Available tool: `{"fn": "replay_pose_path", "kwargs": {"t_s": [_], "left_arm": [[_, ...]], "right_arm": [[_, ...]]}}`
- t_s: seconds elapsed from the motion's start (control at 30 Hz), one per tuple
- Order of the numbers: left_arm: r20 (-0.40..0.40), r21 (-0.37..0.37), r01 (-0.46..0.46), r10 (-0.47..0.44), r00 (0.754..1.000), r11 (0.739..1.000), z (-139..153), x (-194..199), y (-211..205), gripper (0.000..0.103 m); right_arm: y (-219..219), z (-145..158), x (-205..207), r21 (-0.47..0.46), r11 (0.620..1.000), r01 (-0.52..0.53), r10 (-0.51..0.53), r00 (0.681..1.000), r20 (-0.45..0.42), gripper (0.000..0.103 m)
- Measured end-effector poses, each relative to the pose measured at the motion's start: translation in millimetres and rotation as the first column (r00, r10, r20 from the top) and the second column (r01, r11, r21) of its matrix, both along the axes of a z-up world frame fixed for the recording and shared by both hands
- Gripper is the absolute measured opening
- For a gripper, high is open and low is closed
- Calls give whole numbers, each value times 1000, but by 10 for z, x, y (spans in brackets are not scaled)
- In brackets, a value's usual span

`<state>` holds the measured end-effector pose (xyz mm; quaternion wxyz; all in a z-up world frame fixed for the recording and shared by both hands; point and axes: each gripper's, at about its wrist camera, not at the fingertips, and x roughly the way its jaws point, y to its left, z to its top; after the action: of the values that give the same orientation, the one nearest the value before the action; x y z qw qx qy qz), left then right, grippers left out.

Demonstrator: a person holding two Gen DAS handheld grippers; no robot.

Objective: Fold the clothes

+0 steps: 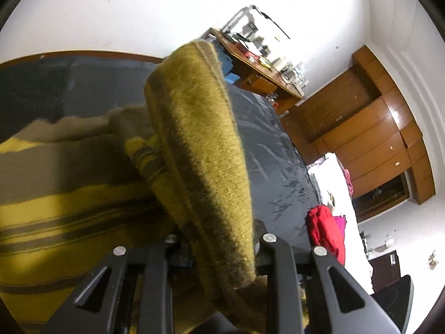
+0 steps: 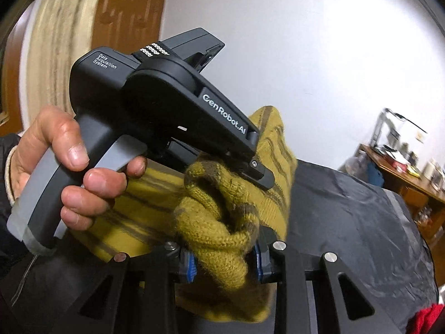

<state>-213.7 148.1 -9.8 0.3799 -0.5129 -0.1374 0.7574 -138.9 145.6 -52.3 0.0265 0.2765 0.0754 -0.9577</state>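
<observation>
A mustard-yellow knitted sweater with grey stripes (image 1: 200,150) is lifted above a bed covered by a dark grey sheet (image 1: 264,144). My left gripper (image 1: 219,253) is shut on a thick fold of the sweater that rises up between its fingers. My right gripper (image 2: 225,253) is shut on a bunched wad of the same sweater (image 2: 222,217), pinched between blue pads (image 2: 190,264). In the right wrist view the left gripper's black body (image 2: 167,97) and the hand holding it (image 2: 69,167) are close, just above the wad.
A red garment (image 1: 324,231) and a pink one (image 1: 340,220) lie at the bed's far edge beside white bedding (image 1: 333,172). A cluttered wooden desk (image 1: 264,69) and wooden wardrobes (image 1: 375,139) stand along the walls.
</observation>
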Motion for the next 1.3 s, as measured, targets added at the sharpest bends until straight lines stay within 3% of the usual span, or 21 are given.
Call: {"fn": "replay_pose_path", "kwargs": {"t_s": [0.2, 0.4, 0.43, 0.5, 0.57, 0.7, 0.8, 0.97, 1.1, 1.3], "left_arm": [[14, -44, -50, 51, 999, 998, -340, -13, -354, 28], [38, -14, -62, 62, 997, 998, -565, -11, -465, 31], [37, -5, -59, 59, 998, 998, -576, -17, -474, 31], [37, 13, -55, 54, 998, 998, -598, -12, -477, 32], [53, 45, -57, 54, 997, 997, -631, -19, -499, 32], [68, 76, -52, 47, 997, 996, -646, -31, -515, 33], [73, 67, -56, 51, 996, 996, -597, -18, -532, 37], [2, -1, -116, 116, 993, 993, -408, 80, -603, 63], [-108, -53, -187, 181, 978, 981, -148, 209, -670, 72], [-191, -23, -171, 164, 968, 985, 193, 242, -588, 78]], "right_arm": [[-352, -279, -153, 5, 998, -68, 67, 992, 106, 31], [-501, -419, -243, -7, 996, -87, 86, 981, 172, 35], [-500, -423, -241, -24, 995, -96, 99, 979, 178, 37], [-495, -425, -229, -72, 990, -121, 133, 973, 189, 56], [-447, -402, -173, -160, 975, -153, 183, 965, 189, 65], [-258, -323, -3, -275, 950, -150, 197, 969, 152, 66], [-85, -253, 142, -334, 934, -124, 171, 978, 115, 66], [144, -149, 377, -421, 903, -82, 118, 991, 61, 66], [72, -169, 286, -398, 917, 0, 24, 998, 57, 66], [-24, -211, -133, -263, 965, 10, 10, 997, 77, 66]]}}
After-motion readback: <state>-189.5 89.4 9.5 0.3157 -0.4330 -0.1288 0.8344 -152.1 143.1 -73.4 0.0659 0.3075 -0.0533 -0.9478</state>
